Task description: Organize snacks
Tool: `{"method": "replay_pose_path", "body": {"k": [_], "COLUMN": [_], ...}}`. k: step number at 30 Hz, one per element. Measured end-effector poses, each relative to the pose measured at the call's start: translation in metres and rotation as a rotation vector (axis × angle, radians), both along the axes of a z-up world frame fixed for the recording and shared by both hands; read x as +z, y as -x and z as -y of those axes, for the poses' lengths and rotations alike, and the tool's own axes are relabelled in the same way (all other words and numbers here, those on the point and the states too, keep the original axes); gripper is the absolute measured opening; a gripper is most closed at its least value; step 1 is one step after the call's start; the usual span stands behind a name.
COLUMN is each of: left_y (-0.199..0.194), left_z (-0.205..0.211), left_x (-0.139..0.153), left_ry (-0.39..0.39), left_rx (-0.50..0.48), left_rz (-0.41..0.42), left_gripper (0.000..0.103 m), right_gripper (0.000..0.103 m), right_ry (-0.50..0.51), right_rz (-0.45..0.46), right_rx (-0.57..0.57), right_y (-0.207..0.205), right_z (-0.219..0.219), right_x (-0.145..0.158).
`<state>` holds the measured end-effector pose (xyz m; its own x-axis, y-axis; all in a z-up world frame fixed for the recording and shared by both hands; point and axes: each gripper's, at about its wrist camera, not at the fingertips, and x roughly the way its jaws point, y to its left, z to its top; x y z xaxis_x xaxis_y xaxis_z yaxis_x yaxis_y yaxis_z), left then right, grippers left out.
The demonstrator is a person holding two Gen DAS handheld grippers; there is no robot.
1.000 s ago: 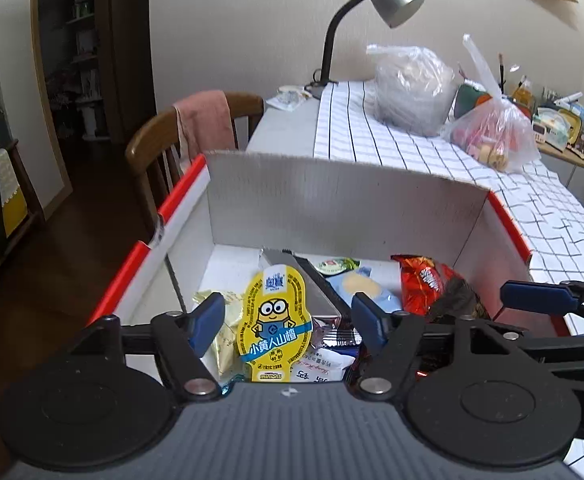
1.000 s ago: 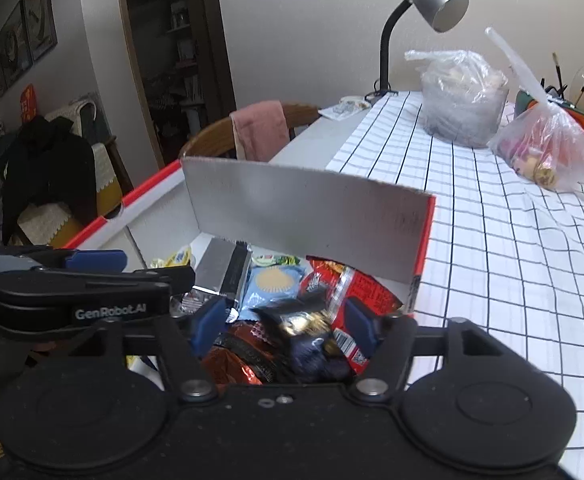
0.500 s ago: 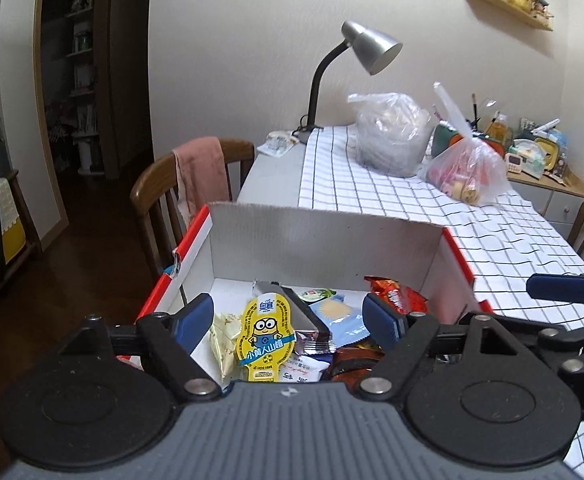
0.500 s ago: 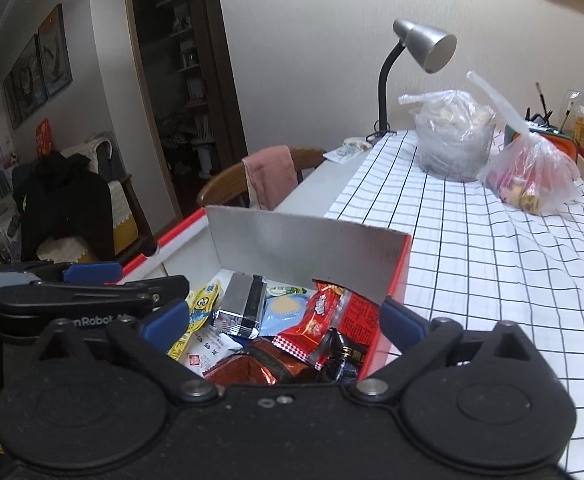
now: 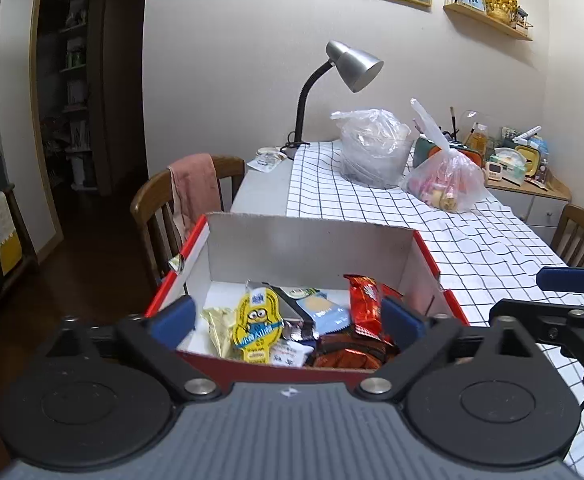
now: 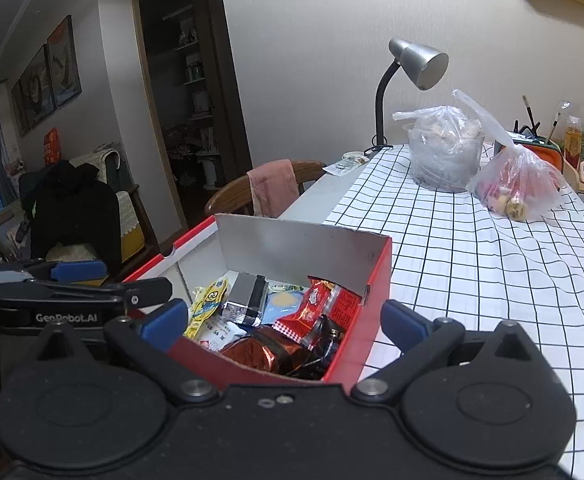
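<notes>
Left gripper [image 5: 285, 319]: spread wide, holding nothing, poised above the box's near edge.
Right gripper [image 6: 283, 321]: likewise spread and empty (beside its partner).
Snacks [image 5: 304, 320]: heaped loosely inside the red box [image 5: 426, 254], so they stay gathered.
Box: at the table's [image 6: 472, 248] near left corner, within easy reach.

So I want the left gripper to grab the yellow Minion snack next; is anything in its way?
Only the box's near red wall lies between the open left gripper and the yellow Minion snack; from above, nothing covers it.
</notes>
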<state>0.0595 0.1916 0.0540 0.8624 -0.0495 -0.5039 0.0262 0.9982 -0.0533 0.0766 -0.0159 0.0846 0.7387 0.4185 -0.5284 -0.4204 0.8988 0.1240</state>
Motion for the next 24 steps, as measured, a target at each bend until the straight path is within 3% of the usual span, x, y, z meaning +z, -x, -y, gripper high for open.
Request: {"method": "replay_pose_path", "body": {"k": [9, 24], "left_y": [0.016, 0.026], "left_z": [0.002, 0.006], "left_x": [0.002, 0.010], "left_ry": [0.006, -0.004], "left_rx": [0.007, 0.006], "left_rz": [-0.029, 0.002], "left_gripper": [0.101, 0.101], "right_gripper": [0.103, 0.103], "right_ry": [-0.020, -0.023], "right_rz": [0.006, 0.038], "right_rx": [-0.013, -0.027], "right_y": [0.014, 0.026], "right_z": [0.005, 0.009], "right_x": [0.004, 0.007]}}
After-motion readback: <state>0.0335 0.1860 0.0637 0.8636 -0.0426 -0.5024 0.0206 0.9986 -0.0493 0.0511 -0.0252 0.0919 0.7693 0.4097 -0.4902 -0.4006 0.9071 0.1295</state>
